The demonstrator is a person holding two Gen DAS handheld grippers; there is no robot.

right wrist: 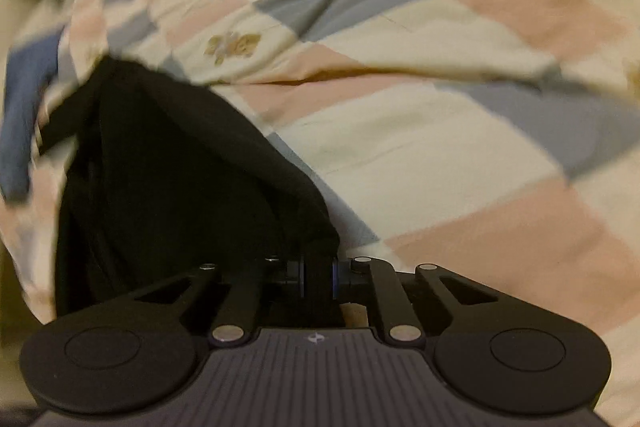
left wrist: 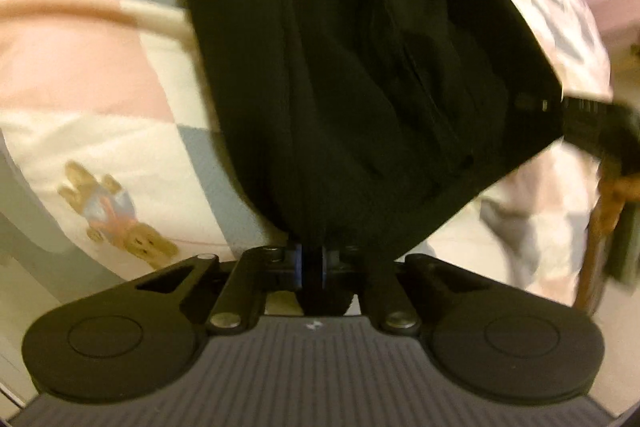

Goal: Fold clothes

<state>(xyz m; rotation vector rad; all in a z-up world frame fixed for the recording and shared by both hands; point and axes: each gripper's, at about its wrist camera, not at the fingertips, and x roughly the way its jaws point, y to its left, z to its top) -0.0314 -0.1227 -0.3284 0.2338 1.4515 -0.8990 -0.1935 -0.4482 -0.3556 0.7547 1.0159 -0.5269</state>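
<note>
Black garment (left wrist: 360, 67) is filling the centre and top of the left wrist view, dark and heavily creased, with a long seam or zipper line running down its middle; detail is poor because the fabric is nearly featureless black. It is narrowing to a bunched point at lower centre, where the left gripper (left wrist: 311, 263) is pinching it, fingers pressed together on the cloth. Its right corner is stretching out to a point at mid right of the frame, where a dark blurred object is meeting it, probably the other gripper, but motion blur is making that hard to confirm. In the right wrist view the same garment (right wrist: 168, 179) is sitting at lower left, draping down as a dark wedge, and the right gripper (right wrist: 318, 275) is clamping a folded edge of it at lower centre, fingers closed on fabric. A checked quilt (right wrist: 440, 147) in cream, pink and grey-blue squares with teddy bear prints (left wrist: 116, 215) is lying under everything, wrinkled, with a raised fold crossing the middle of the right view. The right and upper parts of that view are showing only open quilt. A blue cloth (right wrist: 24, 115) is showing at the left edge, blurred.
</note>
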